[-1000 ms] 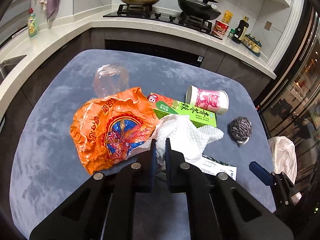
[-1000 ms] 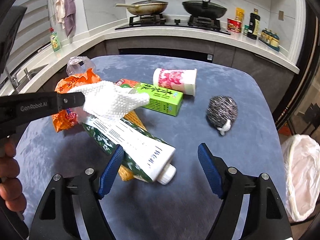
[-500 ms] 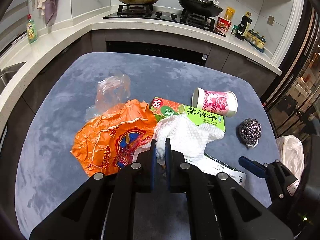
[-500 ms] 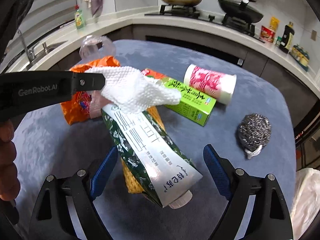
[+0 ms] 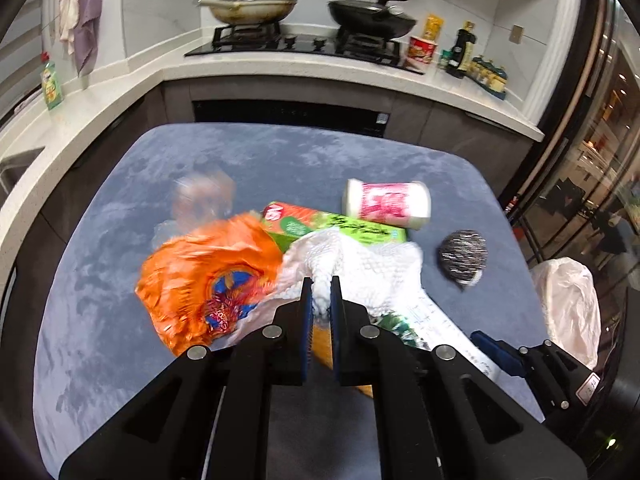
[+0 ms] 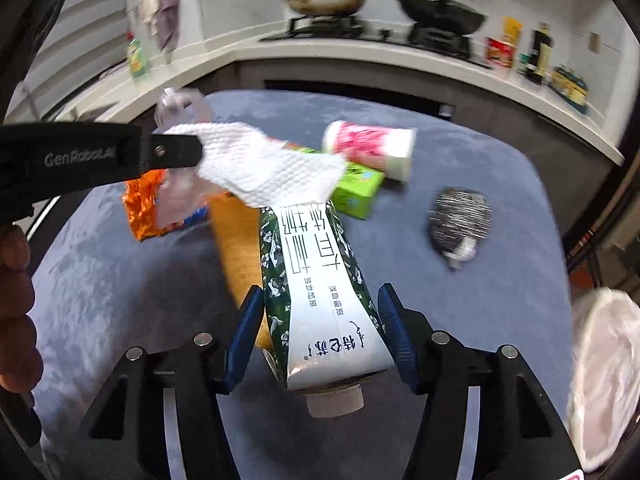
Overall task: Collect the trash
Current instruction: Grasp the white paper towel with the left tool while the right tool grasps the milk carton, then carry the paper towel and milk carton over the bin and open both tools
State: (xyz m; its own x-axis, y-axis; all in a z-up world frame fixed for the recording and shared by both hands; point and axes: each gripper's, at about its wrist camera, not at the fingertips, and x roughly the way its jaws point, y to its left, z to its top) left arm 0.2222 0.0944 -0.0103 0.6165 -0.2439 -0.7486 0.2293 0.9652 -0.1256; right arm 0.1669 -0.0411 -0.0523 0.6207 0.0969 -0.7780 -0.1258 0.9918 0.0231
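The left tool (image 5: 319, 290) is clamped on a crumpled white paper towel (image 5: 360, 268), which hangs from its closed tips above the blue-grey padded surface (image 5: 100, 320). In the right wrist view the same towel (image 6: 264, 168) juts out from the end of the left tool and drapes over the far end of a green-and-white printed carton with a white screw cap (image 6: 316, 292).

The right tool (image 6: 320, 328) has just been closing, with the carton between its blue pads. The left pad (image 6: 246, 332) lies just beside the carton's edge and the right pad against its other side, but a firm grip cannot be told through the blur. The carton lies lengthwise, cap end toward the camera, partly over a flat orange-yellow packet (image 6: 236, 248).

The rest of the trash sits in a loose heap near the middle of the surface: a crinkled orange plastic snack bag (image 5: 200, 280), a green rectangular box (image 5: 320, 228) behind the towel, a pink-and-white paper cup lying on its side (image 5: 386, 204), and a blurred clear plastic wrapper (image 5: 200, 200) beyond the orange bag. A round steel-wool scourer (image 5: 464, 256) lies apart to the right. Off the surface's right edge stands a bin lined with a pale plastic bag (image 6: 600, 372). Fingers of a hand (image 6: 16, 312) show at the left edge of the right wrist view.
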